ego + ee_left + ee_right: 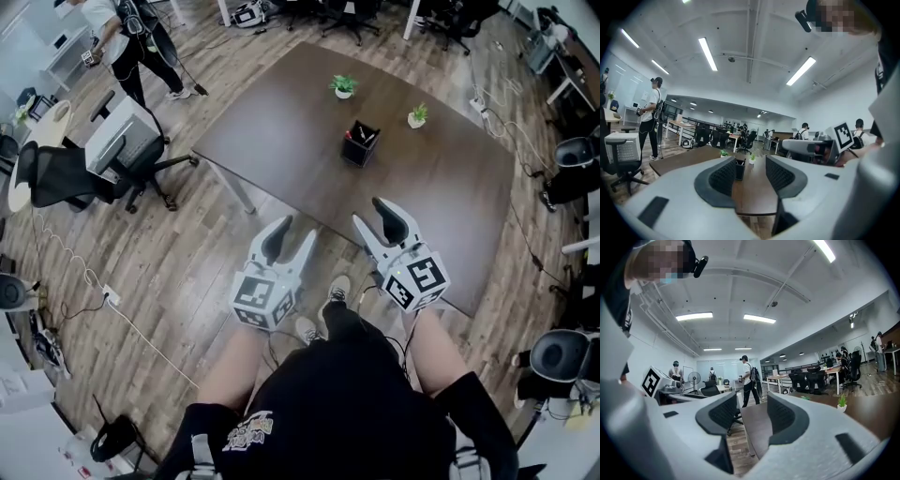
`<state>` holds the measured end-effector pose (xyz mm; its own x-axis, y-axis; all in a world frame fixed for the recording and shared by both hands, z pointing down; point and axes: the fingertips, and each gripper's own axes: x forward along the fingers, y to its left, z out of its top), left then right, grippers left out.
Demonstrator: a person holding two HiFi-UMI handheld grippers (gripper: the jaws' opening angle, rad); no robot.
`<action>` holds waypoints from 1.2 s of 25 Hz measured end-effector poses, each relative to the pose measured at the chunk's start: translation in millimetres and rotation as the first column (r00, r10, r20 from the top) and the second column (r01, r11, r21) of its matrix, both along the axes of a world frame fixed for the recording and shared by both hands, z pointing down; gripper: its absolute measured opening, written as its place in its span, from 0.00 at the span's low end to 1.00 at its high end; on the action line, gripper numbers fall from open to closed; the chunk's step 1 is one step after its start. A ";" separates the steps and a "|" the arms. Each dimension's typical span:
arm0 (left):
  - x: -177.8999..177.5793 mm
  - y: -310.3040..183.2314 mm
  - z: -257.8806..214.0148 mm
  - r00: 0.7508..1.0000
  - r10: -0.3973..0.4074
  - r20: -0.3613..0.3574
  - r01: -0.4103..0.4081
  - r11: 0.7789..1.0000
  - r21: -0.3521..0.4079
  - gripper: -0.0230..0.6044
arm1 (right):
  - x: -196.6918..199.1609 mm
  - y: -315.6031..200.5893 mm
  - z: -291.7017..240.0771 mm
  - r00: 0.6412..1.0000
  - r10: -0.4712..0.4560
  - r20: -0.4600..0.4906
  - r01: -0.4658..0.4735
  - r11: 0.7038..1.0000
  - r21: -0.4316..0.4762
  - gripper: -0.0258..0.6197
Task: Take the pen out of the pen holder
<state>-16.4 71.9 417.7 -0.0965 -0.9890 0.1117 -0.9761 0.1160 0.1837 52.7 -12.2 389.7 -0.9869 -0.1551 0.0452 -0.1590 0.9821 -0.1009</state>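
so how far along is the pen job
Nothing done yet: the pen still stands in the pen holder. In hand, nothing: the left hand-held gripper and right hand-held gripper are open, empty, well short of it. Left: reach in, grip the pen, lift it out.

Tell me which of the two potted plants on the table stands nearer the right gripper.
The potted plant right of the pen holder, as the head view shows it; the other plant sits farther back, left of the holder.
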 end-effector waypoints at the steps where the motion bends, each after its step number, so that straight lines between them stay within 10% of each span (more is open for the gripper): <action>1: -3.7 -5.3 1.3 1.000 -0.001 -0.001 0.001 1.000 -0.003 0.32 | -4.1 -5.9 1.5 1.000 0.000 0.000 0.000 1.000 -0.004 0.35; 30: -66.4 -237.0 -1.6 0.997 0.051 0.062 -0.048 0.997 -0.058 0.32 | -49.6 -225.2 23.6 0.996 0.060 0.062 -0.053 0.993 -0.109 0.37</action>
